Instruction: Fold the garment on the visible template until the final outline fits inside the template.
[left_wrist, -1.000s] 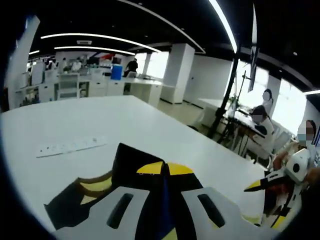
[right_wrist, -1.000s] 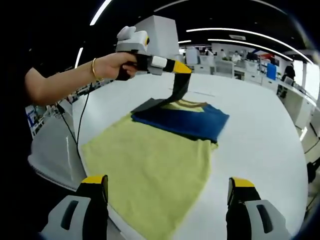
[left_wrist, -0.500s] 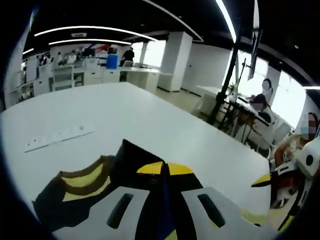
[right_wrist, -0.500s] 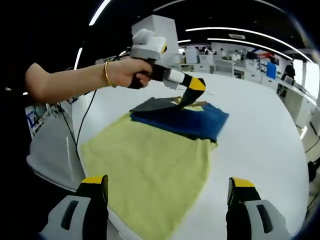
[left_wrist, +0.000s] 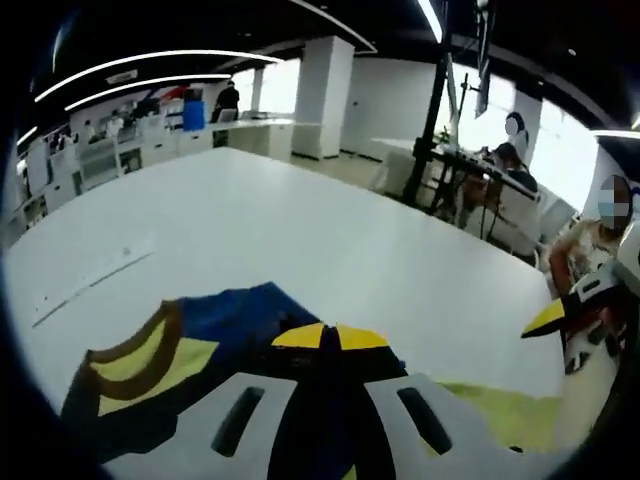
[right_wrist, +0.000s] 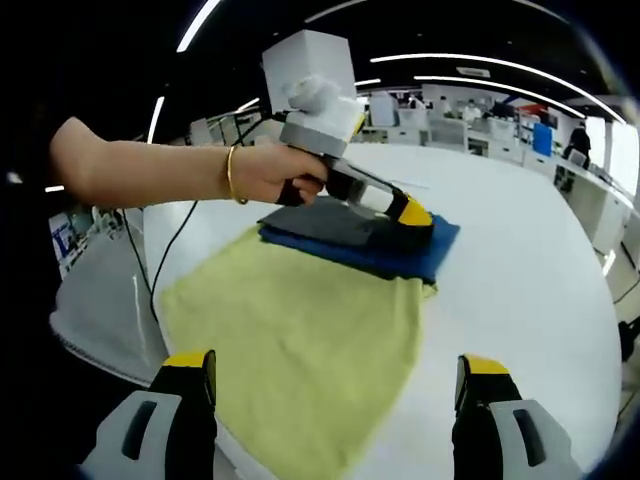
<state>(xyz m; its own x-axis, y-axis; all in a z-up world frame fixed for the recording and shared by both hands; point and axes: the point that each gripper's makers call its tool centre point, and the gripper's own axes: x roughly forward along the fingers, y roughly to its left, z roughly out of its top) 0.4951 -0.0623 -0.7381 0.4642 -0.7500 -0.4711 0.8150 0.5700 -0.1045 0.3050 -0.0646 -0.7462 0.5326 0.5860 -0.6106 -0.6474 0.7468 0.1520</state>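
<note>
Left gripper (right_wrist: 415, 215) clamped on folded blue garment (right_wrist: 400, 258), pressed low against white table (right_wrist: 520, 270). Right gripper (right_wrist: 330, 385) released, jaws wide; garment ahead, overlapping far edge of yellow template (right_wrist: 300, 330).

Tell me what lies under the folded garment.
The folded garment lies on the far end of a yellow-green cloth spread on the white table. How far the cloth reaches under it is covered. The left gripper presses on top.
</note>
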